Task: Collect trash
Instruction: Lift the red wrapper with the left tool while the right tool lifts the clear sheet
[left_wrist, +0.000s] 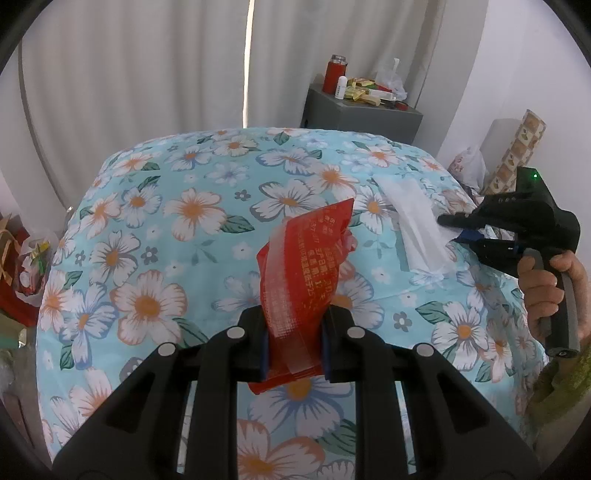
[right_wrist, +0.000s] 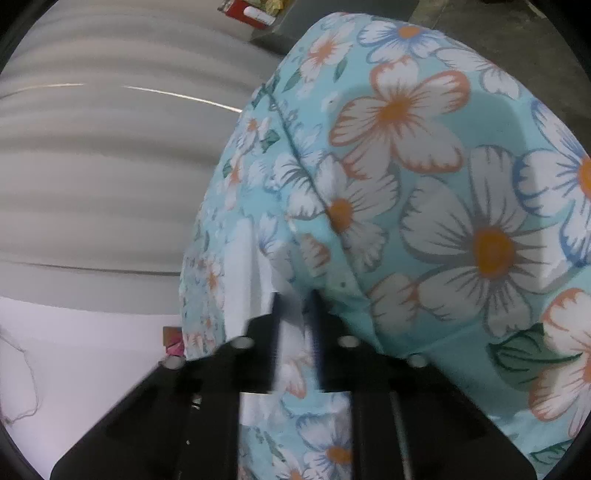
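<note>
Low centre of my left view, the left gripper (left_wrist: 293, 343) has its jaws clamped on a red wrapper (left_wrist: 306, 266). The wrapper stands up from the pads and flops toward the middle of the frame, clear of the flowered cloth (left_wrist: 166, 229) below. That piece is secured.

Further out, right of centre, a white tissue (left_wrist: 410, 225) lies on the cloth, its near corner at the tip of the right gripper (left_wrist: 452, 229). A hand (left_wrist: 546, 291) at the right edge holds that tool by its grip.

In my right view the picture is smeared. The right gripper's jaws sit nearly together low in the frame, with something white between them (right_wrist: 291, 314). I take that for the tissue's edge, pinched, but the blur leaves me unsure how much of it is caught.

Risks from here, as I judge them: the pads may have only a thin corner, so a quick lift could tear the tissue or let it slip. They may also have nipped a fold of cloth, and pulling up would then drag the cover. On the left, the wrapper is glossy and top-heavy; a sharp swing could work it loose.

Far back, upper right, a grey cabinet (left_wrist: 362, 114) carries a red flask (left_wrist: 334, 74) and clutter.
</note>
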